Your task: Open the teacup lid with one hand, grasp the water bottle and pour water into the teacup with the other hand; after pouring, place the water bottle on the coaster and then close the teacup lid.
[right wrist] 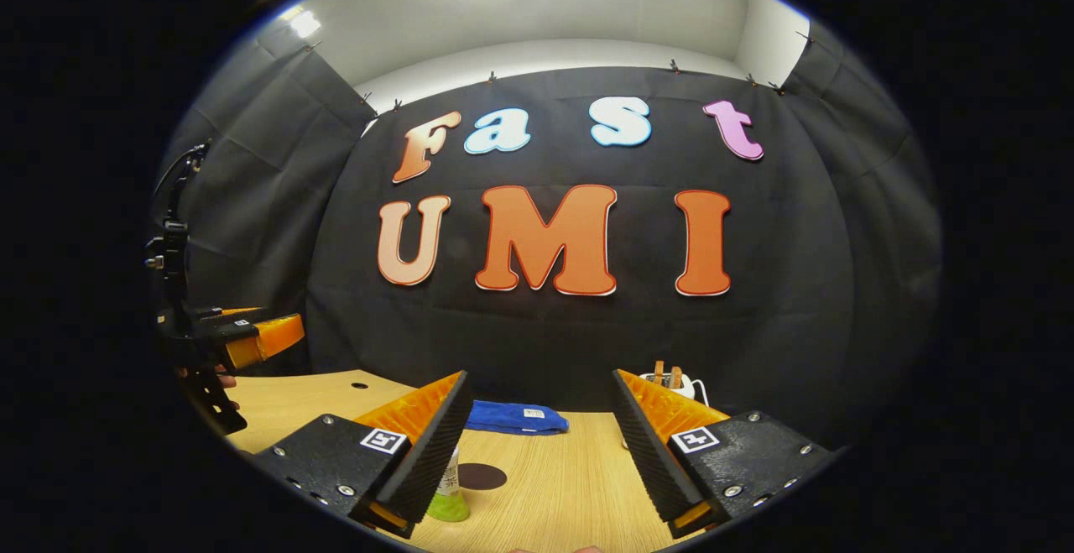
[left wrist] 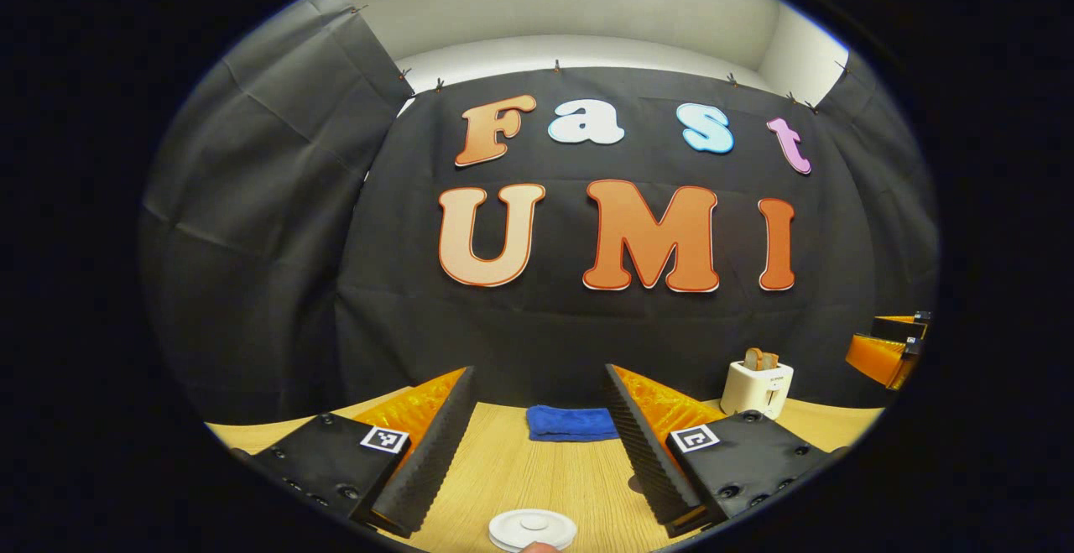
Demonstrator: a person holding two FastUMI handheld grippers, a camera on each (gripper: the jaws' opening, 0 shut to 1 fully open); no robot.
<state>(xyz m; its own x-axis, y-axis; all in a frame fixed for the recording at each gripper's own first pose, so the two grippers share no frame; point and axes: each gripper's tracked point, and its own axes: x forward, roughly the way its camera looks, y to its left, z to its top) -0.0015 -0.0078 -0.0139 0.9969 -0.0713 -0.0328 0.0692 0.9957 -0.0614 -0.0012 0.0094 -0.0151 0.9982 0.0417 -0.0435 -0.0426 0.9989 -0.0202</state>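
In the left gripper view my left gripper (left wrist: 537,419) stands open above the wooden table (left wrist: 545,477). The white teacup lid (left wrist: 533,529) lies low between its fingers, near the view's bottom edge, apart from both fingers. In the right gripper view my right gripper (right wrist: 539,431) is open too, with nothing between its fingers. A water bottle (right wrist: 448,494) with green liquid stands just behind its left finger, partly hidden by it. The dark round coaster (right wrist: 482,476) lies on the table right of the bottle. The left gripper (right wrist: 252,335) shows far left there; the right gripper (left wrist: 889,352) shows far right in the left gripper view.
A folded blue cloth (left wrist: 571,423) (right wrist: 513,417) lies at the back of the table by the black wall. A white toaster (left wrist: 757,387) (right wrist: 671,381) holding bread slices stands at the back right. A small hole (right wrist: 359,386) marks the tabletop at the left.
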